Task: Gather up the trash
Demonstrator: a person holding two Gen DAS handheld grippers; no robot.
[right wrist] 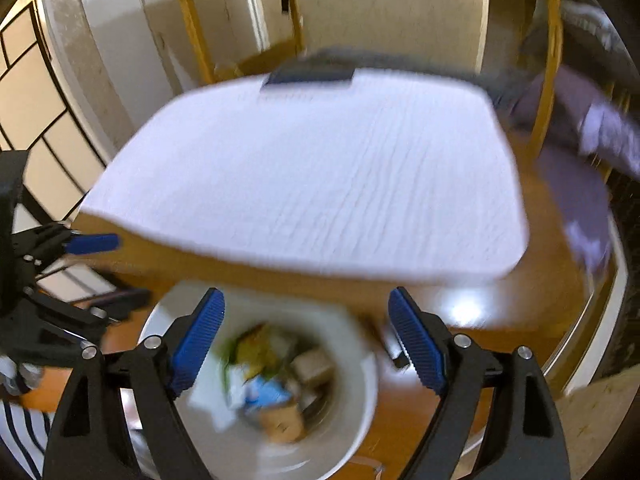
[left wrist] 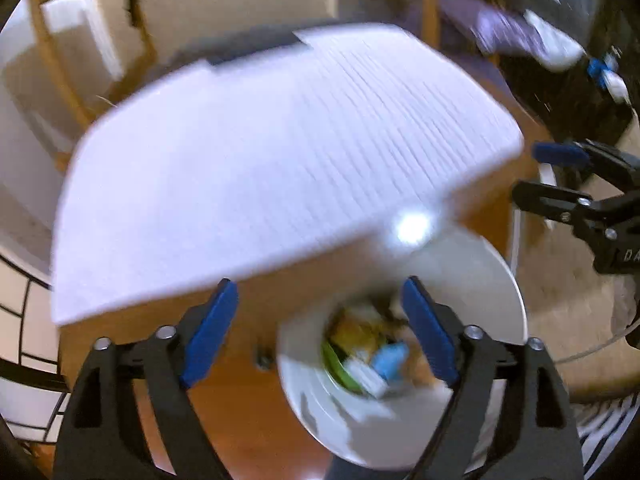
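**White bowl of scraps seen beneath two parted grippers**

White and round, a ceramic bowl (left wrist: 472, 280) is seen at the lower middle of both views on an orange-brown wooden table (left wrist: 248, 392). Mixed trash (right wrist: 272, 384) is heaped inside it: yellow, green, blue and tan pieces, blurred. The left gripper (left wrist: 320, 330) is held above the bowl with its blue-padded jaws spread and nothing between them. The right gripper (right wrist: 306, 342) is likewise released and empty. A large white ribbed mat (right wrist: 320, 176) is laid across the table in the upper middle of each frame.
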